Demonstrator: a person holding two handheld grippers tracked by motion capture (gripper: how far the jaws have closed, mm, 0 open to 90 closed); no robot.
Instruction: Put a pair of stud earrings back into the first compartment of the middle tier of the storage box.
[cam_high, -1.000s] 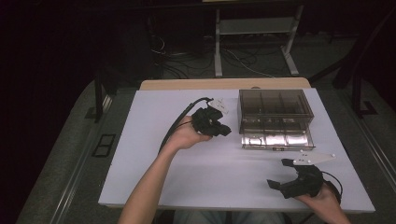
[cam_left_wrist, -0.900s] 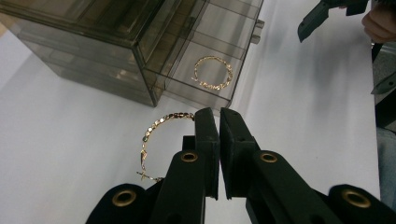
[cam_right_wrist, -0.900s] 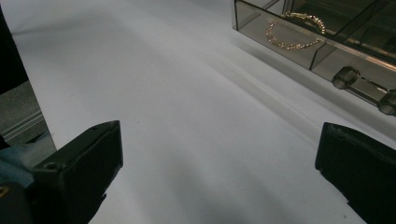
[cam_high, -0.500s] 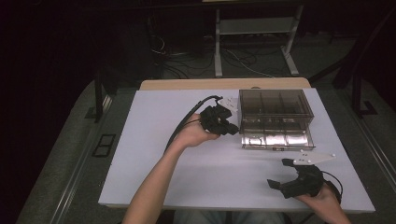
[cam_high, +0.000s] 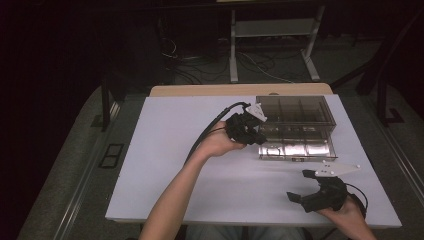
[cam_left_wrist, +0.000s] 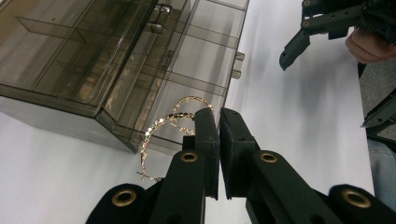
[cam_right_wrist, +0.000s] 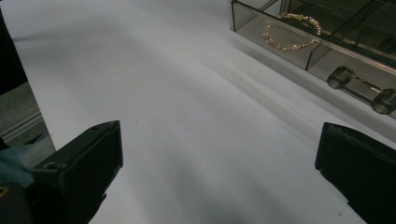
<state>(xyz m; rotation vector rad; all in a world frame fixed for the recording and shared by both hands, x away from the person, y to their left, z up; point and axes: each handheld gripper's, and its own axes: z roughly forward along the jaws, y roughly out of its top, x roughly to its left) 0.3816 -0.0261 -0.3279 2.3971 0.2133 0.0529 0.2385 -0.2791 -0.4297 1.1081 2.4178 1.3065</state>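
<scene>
At centre frame in the high view, your left gripper (cam_high: 257, 136) sits at the left end of the smoky clear organiser box (cam_high: 295, 120), jaws pinched together with nothing between them. In the left gripper view, the gold chain (cam_left_wrist: 170, 122) lies in the pulled-out drawer (cam_left_wrist: 187, 93), just left of the jaw tips. At lower right, your right gripper (cam_high: 299, 186) rests on the white table (cam_high: 165, 150), jaws spread wide.

Near end of the gold bracelet (cam_left_wrist: 163, 135) behind the left hand-held gripper (cam_left_wrist: 218, 140), grip uncertain
</scene>
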